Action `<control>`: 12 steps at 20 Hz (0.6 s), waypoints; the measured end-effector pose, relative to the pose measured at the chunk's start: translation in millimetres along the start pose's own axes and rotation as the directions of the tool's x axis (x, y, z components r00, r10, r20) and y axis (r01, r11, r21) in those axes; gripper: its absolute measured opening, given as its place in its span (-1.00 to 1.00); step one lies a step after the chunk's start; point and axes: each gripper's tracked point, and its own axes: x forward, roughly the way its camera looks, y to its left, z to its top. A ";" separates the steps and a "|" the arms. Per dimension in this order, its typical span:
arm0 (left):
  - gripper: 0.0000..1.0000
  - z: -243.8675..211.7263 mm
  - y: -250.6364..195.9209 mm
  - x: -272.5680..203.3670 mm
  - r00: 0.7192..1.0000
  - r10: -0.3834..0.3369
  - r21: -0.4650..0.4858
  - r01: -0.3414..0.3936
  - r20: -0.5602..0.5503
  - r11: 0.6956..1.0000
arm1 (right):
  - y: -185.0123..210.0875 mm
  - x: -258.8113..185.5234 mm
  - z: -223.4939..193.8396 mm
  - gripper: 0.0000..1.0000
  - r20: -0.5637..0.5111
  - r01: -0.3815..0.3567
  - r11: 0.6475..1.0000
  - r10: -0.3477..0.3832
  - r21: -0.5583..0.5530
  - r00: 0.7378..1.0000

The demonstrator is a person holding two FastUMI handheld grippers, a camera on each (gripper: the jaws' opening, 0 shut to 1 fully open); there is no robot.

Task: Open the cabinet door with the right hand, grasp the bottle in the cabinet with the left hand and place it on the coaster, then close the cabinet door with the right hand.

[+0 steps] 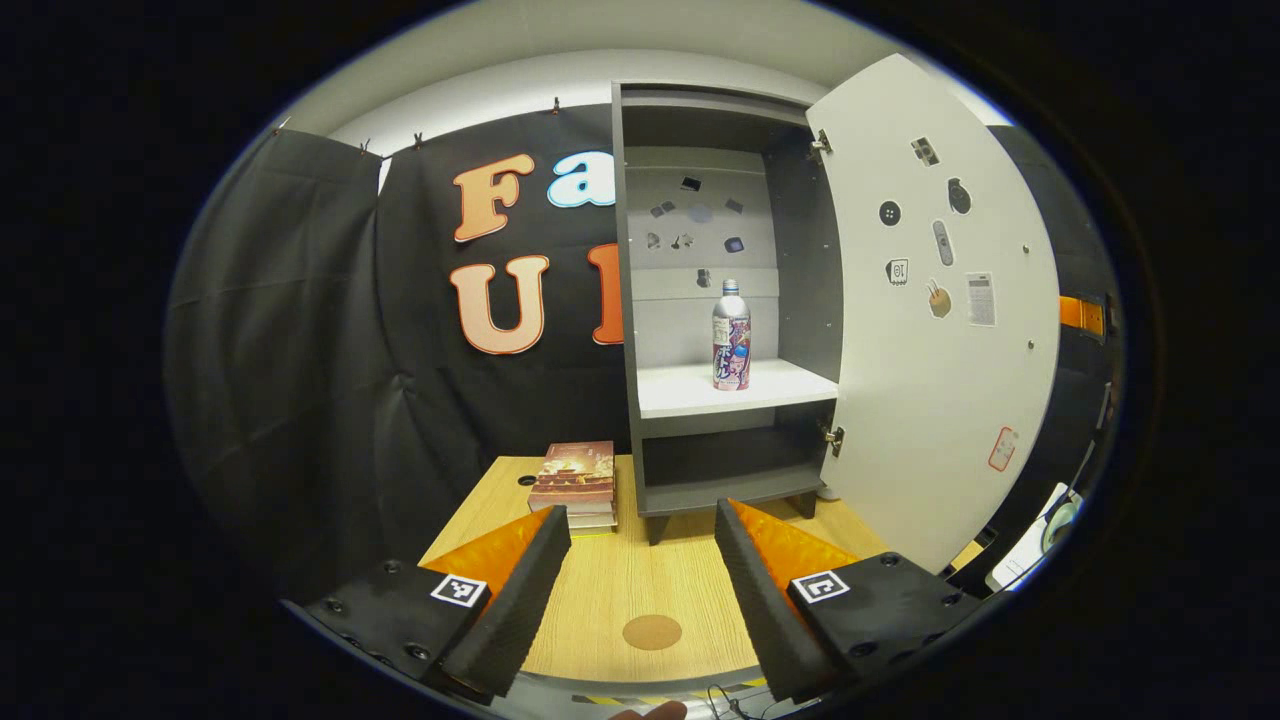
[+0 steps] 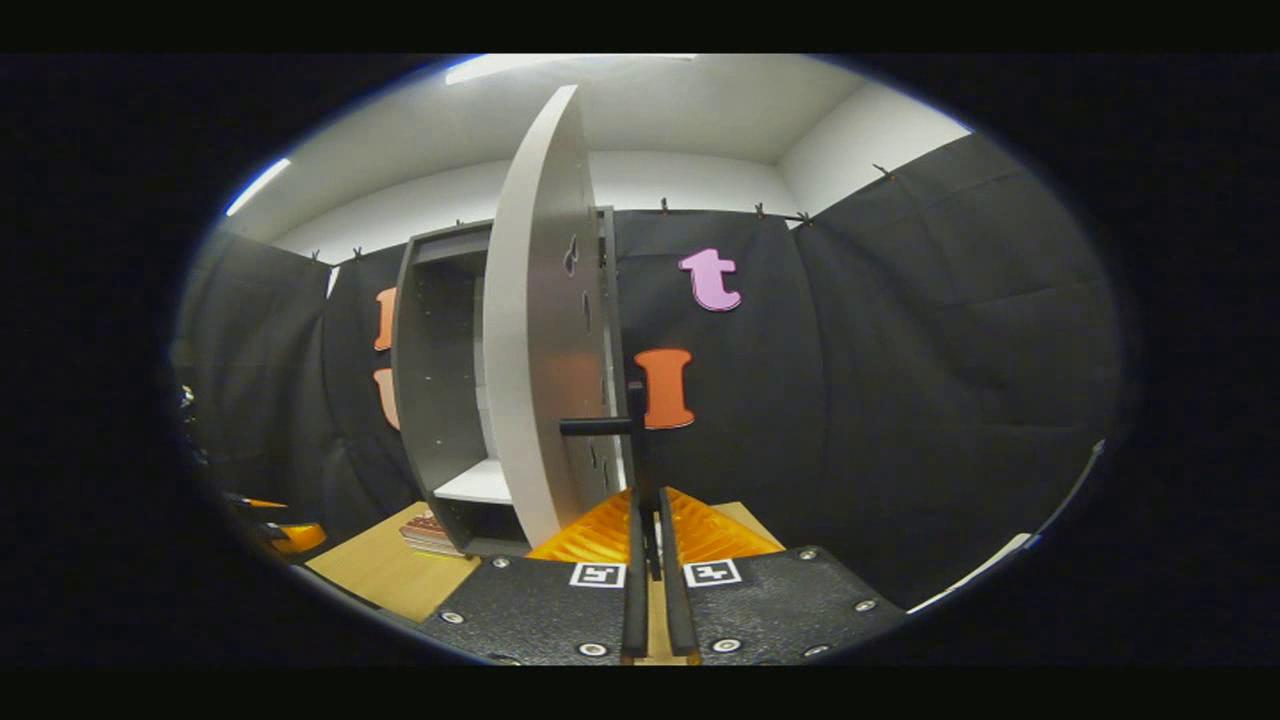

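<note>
In the left gripper view, a silver bottle [image 1: 731, 335] with a pink label stands upright on the white shelf [image 1: 680, 392] of the grey cabinet [image 1: 624, 300]. Its white door [image 1: 930, 370] is swung wide open to the right. My left gripper [image 1: 642, 510] is open, low over the table and well short of the bottle. A round brown coaster [image 1: 652, 631] lies on the wood between its fingers. In the right gripper view, my right gripper [image 2: 648, 500] is shut on the door's black handle [image 2: 634, 425], with the door [image 2: 535, 350] seen edge-on.
A stack of books [image 1: 574, 485] lies on the wooden table [image 1: 600, 585] just left of the cabinet's base, also seen as books [image 2: 428, 533] in the right gripper view. The lower cabinet compartment [image 1: 730, 465] is dark. Black cloth walls close in the booth.
</note>
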 end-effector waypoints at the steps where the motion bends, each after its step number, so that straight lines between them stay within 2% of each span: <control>1: 0.90 1.0 -0.5 0.9 1.000 0.002 0.000 -0.002 0.005 1.000 | 4.4 -0.1 0.5 -0.87 -0.001 -0.016 1.000 0.016 0.007 1.000; 6: 0.91 7.3 -0.2 10.5 1.000 0.018 -0.015 -0.018 0.007 1.000 | -2.2 1.2 0.8 -0.75 -0.004 -0.024 1.000 0.024 0.001 1.000; 7: 0.91 9.4 -0.3 9.9 1.000 0.021 -0.018 -0.021 0.010 1.000 | -1.4 0.8 -0.2 -0.82 -0.008 -0.019 1.000 0.019 -0.001 1.000; 10: 0.91 14.9 -0.8 8.3 0.999 0.025 -0.017 -0.025 0.023 1.000 | 1.7 -5.7 4.8 -0.64 0.008 -0.016 1.000 0.016 -0.014 1.000; 11: 0.91 16.2 -0.1 7.8 0.999 0.027 -0.018 -0.027 0.027 0.999 | 3.5 -13.1 4.4 -0.82 0.012 -0.014 1.000 0.014 -0.012 1.000; 12: 0.90 17.5 0.8 7.3 0.999 0.030 -0.019 -0.030 0.029 0.999 | 4.8 -20.5 5.3 -0.74 0.019 -0.005 1.000 0.006 -0.014 1.000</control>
